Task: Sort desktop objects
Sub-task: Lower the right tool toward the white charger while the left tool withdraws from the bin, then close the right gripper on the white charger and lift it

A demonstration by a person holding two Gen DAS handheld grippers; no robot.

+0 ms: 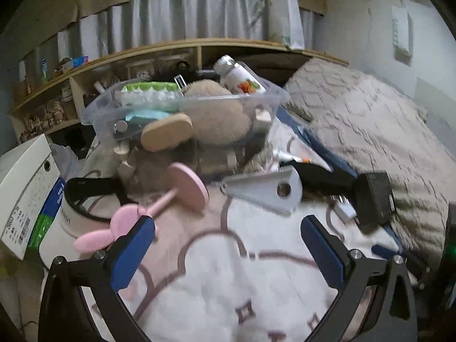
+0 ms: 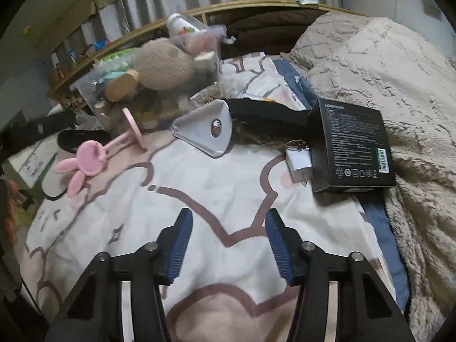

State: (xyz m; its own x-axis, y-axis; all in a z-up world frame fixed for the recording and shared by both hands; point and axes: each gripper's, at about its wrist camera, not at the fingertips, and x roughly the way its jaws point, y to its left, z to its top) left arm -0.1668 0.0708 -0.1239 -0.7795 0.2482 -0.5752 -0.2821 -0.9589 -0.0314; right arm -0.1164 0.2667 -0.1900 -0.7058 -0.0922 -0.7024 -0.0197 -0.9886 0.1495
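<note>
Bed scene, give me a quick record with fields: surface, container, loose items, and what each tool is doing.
surface: cartoon-print bedspread, fluffy beige blanket to the right
container: clear plastic bin, already holding a plush toy and a white bottle
loose items: pink bunny stand, grey triangular comb, black box, white charger plug touching the box
left tool: open, empty, left pad beside the bunny stand
right tool: open, nothing between the pads, over bare bedspread
</note>
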